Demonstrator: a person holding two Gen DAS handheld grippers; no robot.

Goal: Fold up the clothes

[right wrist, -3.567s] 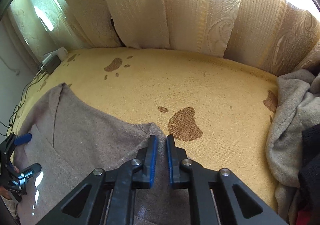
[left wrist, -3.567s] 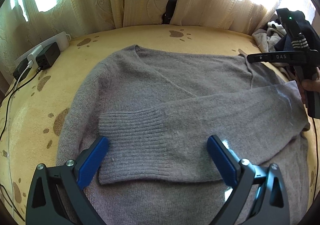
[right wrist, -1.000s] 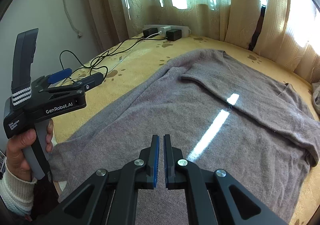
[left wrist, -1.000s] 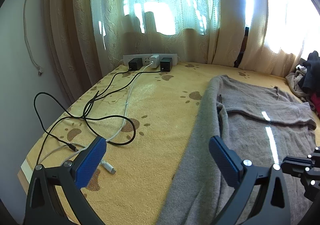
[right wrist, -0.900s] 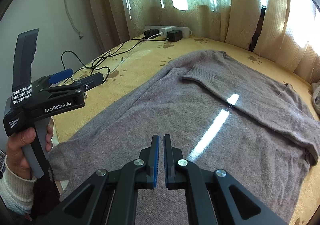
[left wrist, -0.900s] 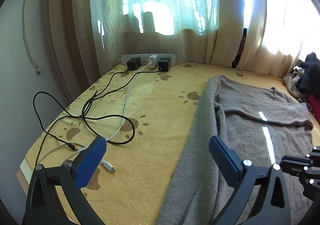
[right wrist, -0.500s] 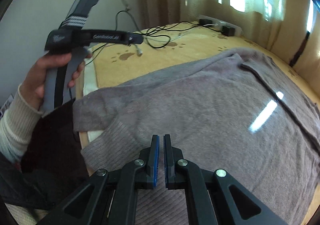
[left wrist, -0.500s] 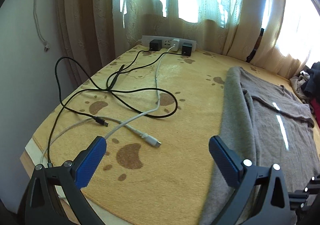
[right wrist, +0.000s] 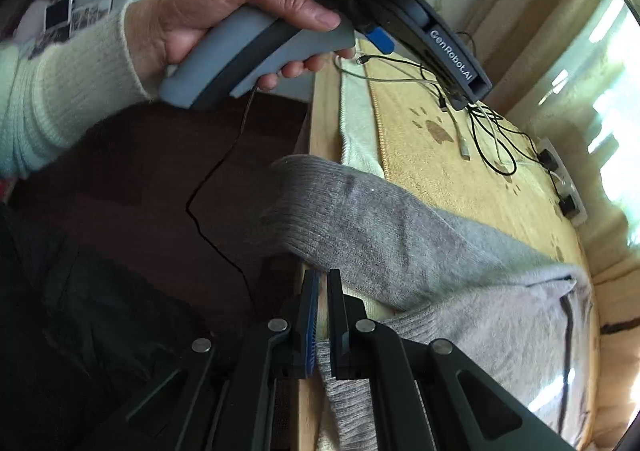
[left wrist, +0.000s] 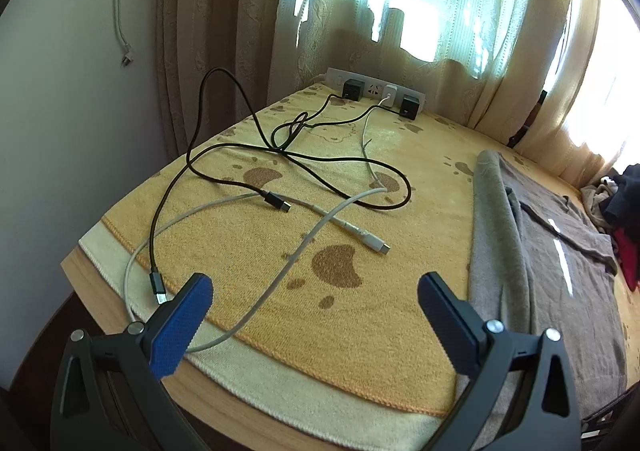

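Your left gripper (left wrist: 314, 315) has its jaws spread wide with nothing between them. A second ago the grey sweater (left wrist: 536, 251) filled the space ahead of its right finger; now it lies off to the right of that finger, and the black cable (left wrist: 296, 155) and white cable (left wrist: 280, 267) sprawl on the yellow blanket (left wrist: 400, 291) straight ahead of the jaws, with the near edge of the bed below them. The power strip (left wrist: 374, 89) sits far ahead by the curtains (left wrist: 224, 31).

Your right gripper (right wrist: 323, 315) has its jaws clenched, just as a second ago. Grey knit shows in the slit low between the pads, but you cannot tell whether it is pinched. The view has rolled hard: earlier the sweater (right wrist: 400, 243) spread flat ahead of the jaws, now its ribbed hem hangs over the bed edge just ahead and right of the fingertips. Your left hand (right wrist: 208, 19), gripping the other tool's handle, has come from the left of the jaws to high above them.
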